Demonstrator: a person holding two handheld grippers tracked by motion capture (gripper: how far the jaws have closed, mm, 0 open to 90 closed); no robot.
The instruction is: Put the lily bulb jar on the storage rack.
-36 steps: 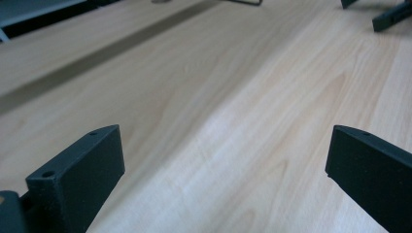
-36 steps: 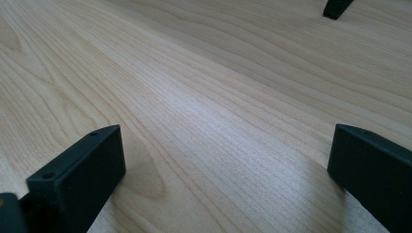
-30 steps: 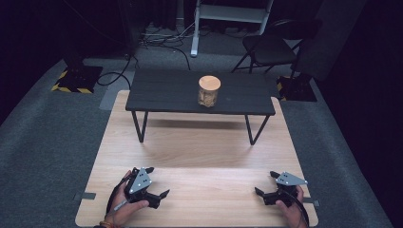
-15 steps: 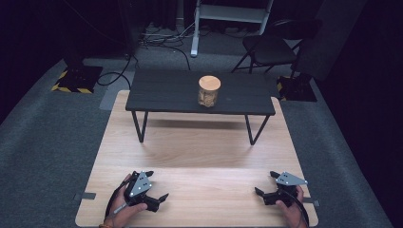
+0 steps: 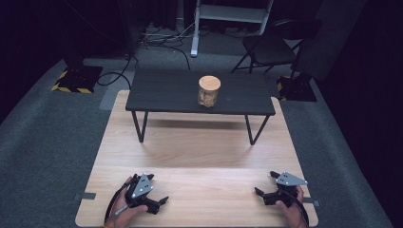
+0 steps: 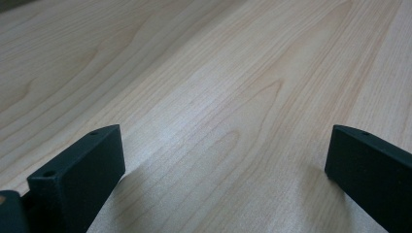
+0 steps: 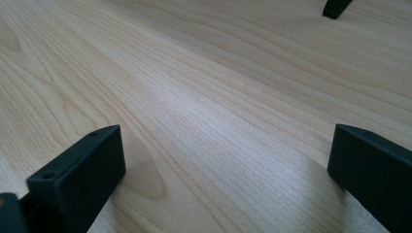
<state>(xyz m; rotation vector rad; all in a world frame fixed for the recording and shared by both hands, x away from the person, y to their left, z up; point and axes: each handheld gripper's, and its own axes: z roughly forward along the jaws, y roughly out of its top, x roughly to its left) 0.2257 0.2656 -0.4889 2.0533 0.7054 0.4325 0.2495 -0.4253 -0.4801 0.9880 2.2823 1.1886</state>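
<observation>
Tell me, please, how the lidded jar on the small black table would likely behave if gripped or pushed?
The jar stands upright, taller than wide, so a high push might tip it. Its round body could roll once toppled. Its wooden-looking lid may lift off, though I cannot tell.

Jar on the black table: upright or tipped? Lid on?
Upright, lid on. The jar stands on its base on the small black table, its round wooden lid level on top. Contents: cannot tell.
</observation>
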